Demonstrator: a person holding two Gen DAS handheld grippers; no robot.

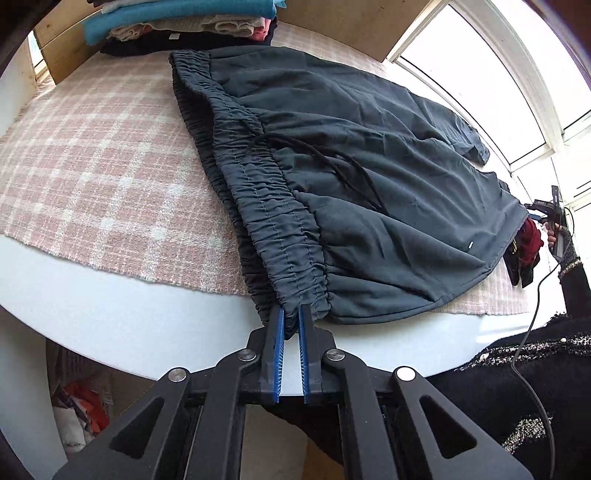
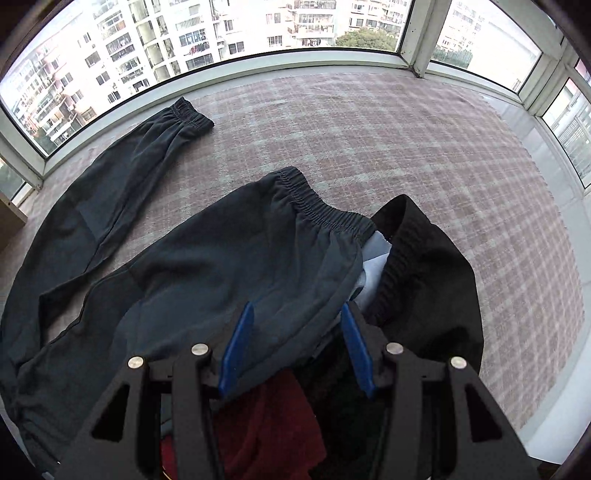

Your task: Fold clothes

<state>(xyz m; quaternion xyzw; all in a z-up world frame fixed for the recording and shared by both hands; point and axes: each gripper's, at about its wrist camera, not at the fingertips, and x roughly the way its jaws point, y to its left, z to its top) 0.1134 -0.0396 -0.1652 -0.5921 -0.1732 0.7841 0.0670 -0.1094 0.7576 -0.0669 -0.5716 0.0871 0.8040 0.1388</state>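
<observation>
the dark grey trousers (image 1: 369, 177) lie spread on a pink plaid cloth (image 1: 92, 155) that covers most of a white worktop (image 1: 129, 325), their gathered elastic waistband (image 1: 273, 236) reaching over the cloth's near edge toward the left wrist camera. the left gripper (image 1: 291, 317) has its blue pads drawn close together, pinching the near corner of that waistband right at the worktop's edge. a black drawstring (image 1: 332, 166) trails loosely across the fabric just behind the band. at the far end of the worktop a stack of folded clothes (image 1: 184, 22), teal on top with beige and black beneath, rests against a wooden board. from the right wrist view the two trouser legs (image 2: 207, 258) run away toward a window, one cuff (image 2: 192, 114) lying well apart from the other cuff (image 2: 317, 203) on the plaid cloth. the right gripper (image 2: 295, 325) hovers with its blue fingers (image 2: 236, 347) spread apart over the nearer leg; the fabric sits between and below them, and the pads do not press on it. just beside that leg lie a black garment (image 2: 424, 266), a pale blue piece (image 2: 373, 266) and a dark red one (image 2: 269, 417), bunched together under the gripper. in the left wrist view the right gripper shows small at the far right edge, held by a hand (image 1: 561, 240) in a patterned fingerless glove and a dark sleeve.
</observation>
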